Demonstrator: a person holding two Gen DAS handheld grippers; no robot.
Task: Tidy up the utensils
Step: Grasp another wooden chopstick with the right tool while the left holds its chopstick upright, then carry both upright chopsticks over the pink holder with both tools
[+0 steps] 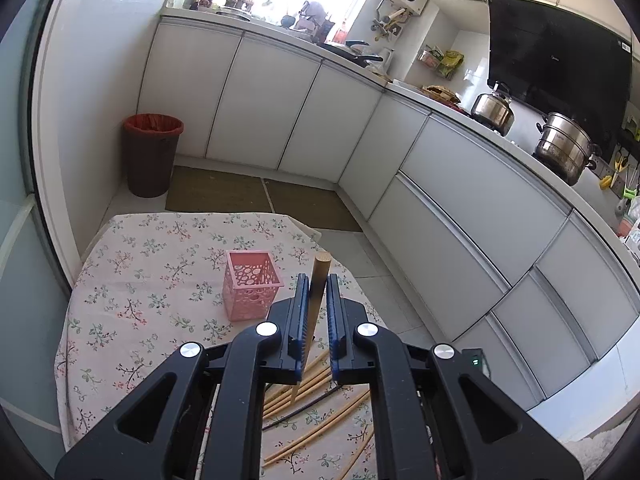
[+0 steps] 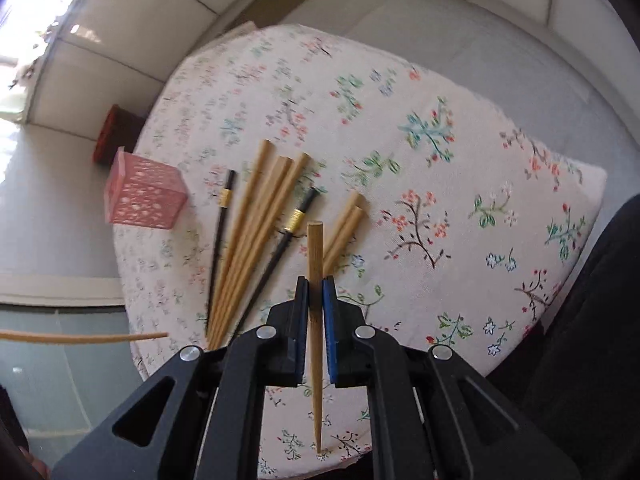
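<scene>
My left gripper (image 1: pixel 318 288) is shut on a wooden chopstick (image 1: pixel 320 276) and holds it above the table, just right of the pink perforated holder (image 1: pixel 252 290). My right gripper (image 2: pixel 316 292) is shut on another wooden chopstick (image 2: pixel 315 248), thick end forward, above the floral tablecloth (image 2: pixel 440 184). Several wooden chopsticks (image 2: pixel 256 216) and two black chopsticks with gold bands (image 2: pixel 294 220) lie fanned on the cloth. The pink holder (image 2: pixel 144 196) stands to their left. The left gripper's chopstick tip (image 2: pixel 100 337) shows at the left edge of the right wrist view.
The small table (image 1: pixel 132 280) stands in a kitchen. White cabinets (image 1: pixel 460 184) run along the back and right. A brown bin with a red liner (image 1: pixel 151 154) stands on the floor at the far left. Pots (image 1: pixel 564 146) sit on the counter.
</scene>
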